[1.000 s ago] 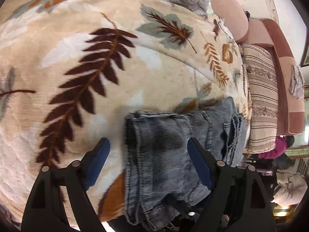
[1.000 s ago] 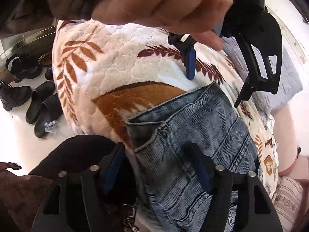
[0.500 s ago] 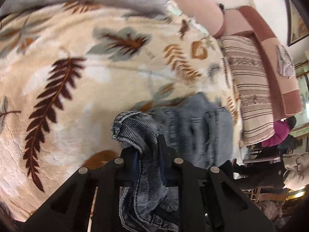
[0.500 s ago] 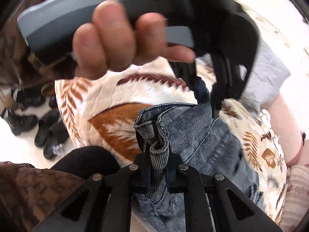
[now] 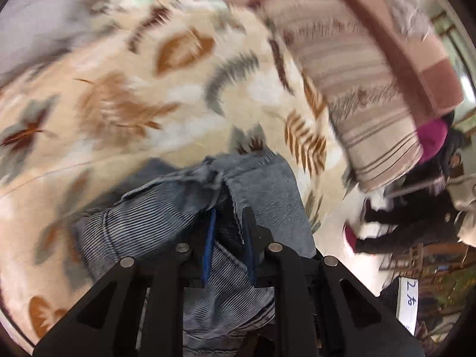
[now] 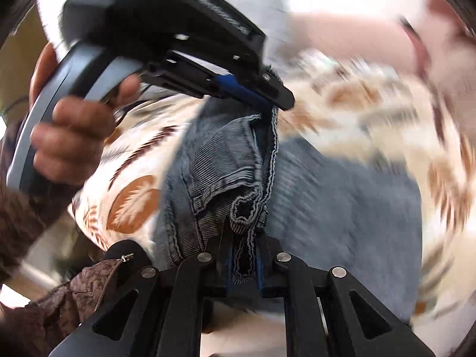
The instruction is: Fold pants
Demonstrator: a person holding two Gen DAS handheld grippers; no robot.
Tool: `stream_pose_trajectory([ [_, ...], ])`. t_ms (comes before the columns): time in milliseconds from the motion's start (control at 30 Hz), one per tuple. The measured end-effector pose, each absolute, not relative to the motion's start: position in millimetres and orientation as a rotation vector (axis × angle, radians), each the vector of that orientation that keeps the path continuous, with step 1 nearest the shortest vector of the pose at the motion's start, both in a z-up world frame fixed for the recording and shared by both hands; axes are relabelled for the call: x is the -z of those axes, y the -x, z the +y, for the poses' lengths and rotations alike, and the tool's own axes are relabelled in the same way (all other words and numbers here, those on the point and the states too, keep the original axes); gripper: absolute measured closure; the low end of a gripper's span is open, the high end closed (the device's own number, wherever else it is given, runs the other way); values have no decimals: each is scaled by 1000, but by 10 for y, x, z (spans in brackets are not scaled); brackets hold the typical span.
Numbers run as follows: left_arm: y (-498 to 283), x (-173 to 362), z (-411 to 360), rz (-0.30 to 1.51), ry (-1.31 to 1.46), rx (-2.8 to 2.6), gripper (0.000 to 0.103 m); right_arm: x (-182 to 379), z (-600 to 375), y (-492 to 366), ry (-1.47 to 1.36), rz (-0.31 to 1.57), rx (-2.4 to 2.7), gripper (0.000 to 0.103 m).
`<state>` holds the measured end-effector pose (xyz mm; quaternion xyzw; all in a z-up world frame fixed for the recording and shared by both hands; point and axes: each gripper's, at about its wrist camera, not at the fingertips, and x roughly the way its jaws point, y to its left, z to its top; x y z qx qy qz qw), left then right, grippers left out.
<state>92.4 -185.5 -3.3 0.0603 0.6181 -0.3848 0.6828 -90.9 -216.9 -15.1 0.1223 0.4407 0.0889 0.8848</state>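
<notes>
Both grippers are clamped on bunched denim. The left gripper and right gripper pinch the blue pants, lifted over the leaf-print blanket near its edge.

Place: a lived-in home, a bedroom or sitting room; I cannot tell which.
Soft surface under me: cream plush blanket with brown and grey leaf print, spread wide.
Far right: beige striped woven cushion against a pink and brown padded headboard or sofa back.
Far left: pale grey quilted bedding.
Right edge: dark wooden furniture, blurred.
My own clothes: brown patterned zip jacket, everyday wear.
</notes>
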Motion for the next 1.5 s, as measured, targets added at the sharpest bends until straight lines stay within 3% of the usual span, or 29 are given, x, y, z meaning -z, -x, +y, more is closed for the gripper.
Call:
stream_pose_trajectory([
  [100, -836, 401, -2304, 1474, -225, 827, 88, 450, -2624, 972, -426, 980, -152, 91],
  [233, -702, 656, -2565, 1510, -360, 776, 88, 767, -3045, 1084, -625, 1013, -147, 79],
  [367, -696, 465, -2581, 1516, -390, 805, 85, 773, -3205, 1155, -671, 976, -172, 76],
  [433, -741, 193, -2507, 1476, -378, 856, 81, 744, -3284, 1203, -698, 953, -197, 63],
  [467, -770, 40, -2468, 1442, -377, 884, 66, 727, -3319, 1235, -710, 940, -206, 58],
  [500, -799, -136, -2390, 1383, -382, 907, 43, 704, -3369, 1286, -730, 921, -213, 48],
  [533, -828, -266, -2324, 1325, -387, 917, 31, 685, -3420, 1345, -754, 898, -218, 39],
  [567, -869, -399, -2222, 1253, -404, 925, 16, 677, -3456, 1395, -773, 881, -218, 37],
  [700, -1123, -296, -2074, 1281, -436, 913, 15, 660, -3515, 1415, -817, 851, -223, 34],
  [900, -1216, 405, -2035, 1457, -464, 894, 15, 814, -3309, 1163, -829, 909, -254, 34],
  [967, -1102, 505, -2015, 1443, -487, 927, 15, 885, -3222, 1073, -841, 938, -298, 40],
  [1033, -970, 450, -1946, 1361, -506, 952, 25, 874, -3110, 1032, -806, 943, -339, 77],
  [1067, -934, 398, -1902, 1347, -491, 960, 37, 860, -3064, 1008, -783, 952, -355, 83],
  [1167, -877, 182, -1811, 1317, -436, 979, 47, 759, -3036, 1035, -764, 934, -374, 84],
  [1333, -769, -157, -2050, 1239, -391, 999, 47, 470, -3360, 1323, -831, 801, -341, 84],
  [1467, -704, 116, -2632, 1244, -460, 895, 45, 547, -3765, 1442, -861, 773, -214, 84],
  [1500, -707, 259, -2731, 1268, -482, 857, 44, 664, -3866, 1468, -877, 796, -159, 90],
])
